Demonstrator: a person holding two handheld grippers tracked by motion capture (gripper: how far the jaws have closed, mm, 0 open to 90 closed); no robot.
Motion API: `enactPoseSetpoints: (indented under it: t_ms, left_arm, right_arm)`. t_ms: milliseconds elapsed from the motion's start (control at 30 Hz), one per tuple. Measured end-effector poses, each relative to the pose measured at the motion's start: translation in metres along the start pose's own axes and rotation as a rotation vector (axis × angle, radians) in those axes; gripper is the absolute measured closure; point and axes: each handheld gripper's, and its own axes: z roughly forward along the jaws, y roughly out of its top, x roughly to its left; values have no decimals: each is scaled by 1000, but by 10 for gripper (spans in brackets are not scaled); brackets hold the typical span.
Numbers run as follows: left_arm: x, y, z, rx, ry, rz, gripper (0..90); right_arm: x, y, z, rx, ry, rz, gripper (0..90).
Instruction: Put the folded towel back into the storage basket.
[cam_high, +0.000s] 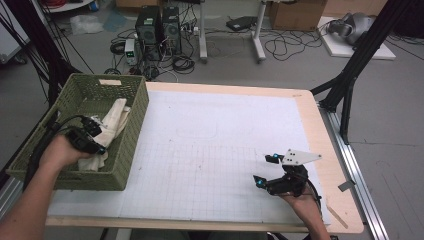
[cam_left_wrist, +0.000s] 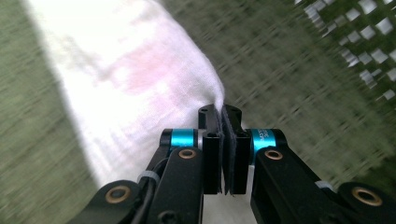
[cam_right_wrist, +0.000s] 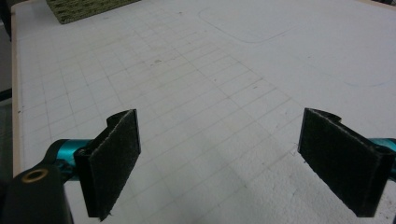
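A white cloth (cam_high: 116, 119) lies inside the green woven basket (cam_high: 129, 150) at the table's left edge. My left gripper (cam_high: 99, 134) reaches down into that basket. In the left gripper view its jaws (cam_left_wrist: 225, 116) stand pressed together, pinching the pointed edge of the white cloth (cam_left_wrist: 140, 79). My right gripper (cam_high: 263, 170) rests low over the gridded white mat (cam_high: 215, 145) near the front right. It is open, with nothing between its black pads (cam_right_wrist: 114, 161) but bare mat (cam_right_wrist: 219, 116).
The basket's corner (cam_right_wrist: 88, 7) lies far ahead in the right gripper view. The wooden table edge (cam_high: 325, 130) runs along the right. Beyond the table stand computer towers (cam_high: 159, 27), cables and black frame legs (cam_high: 350, 80) on the floor.
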Motion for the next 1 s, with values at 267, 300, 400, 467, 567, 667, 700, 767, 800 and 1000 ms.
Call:
enactPoseSetpoints:
  t_ms: [267, 300, 400, 467, 567, 667, 700, 767, 800, 1000]
  left_arm:
    - [3, -5, 16, 51, -2, -3, 810]
    - [3, -5, 15, 51, -1, 5, 806]
    - [2, -5, 13, 32, -17, 6, 743]
    - [1, -4, 10, 10, -34, 5, 678]
    - [1, -3, 3, -35, -53, 5, 637]
    - [3, -3, -5, -69, -66, 11, 624]
    - [4, -3, -7, -78, -69, 7, 624]
    - [6, -4, -11, -91, -59, 2, 641]
    - [8, -5, -13, -85, -50, -5, 677]
    - [9, -14, 2, -13, -28, -7, 773]
  right_arm:
    - [1, 1, -1, -3, -4, -1, 124]
    - [1, 1, -1, -3, -2, -5, 124]
    - [2, 1, -1, -3, -4, -7, 124]
    - [2, 2, -1, -4, -4, -7, 124]
    - [2, 1, -1, -5, -3, -5, 124]
    - [2, 2, -1, -4, -4, -4, 124]
    - [2, 2, -1, -4, -5, -7, 124]
    - [2, 2, -1, -4, -5, -4, 124]
    - [2, 2, -1, -3, -5, -5, 124]
    - [2, 2, 0, -1, -4, -11, 124]
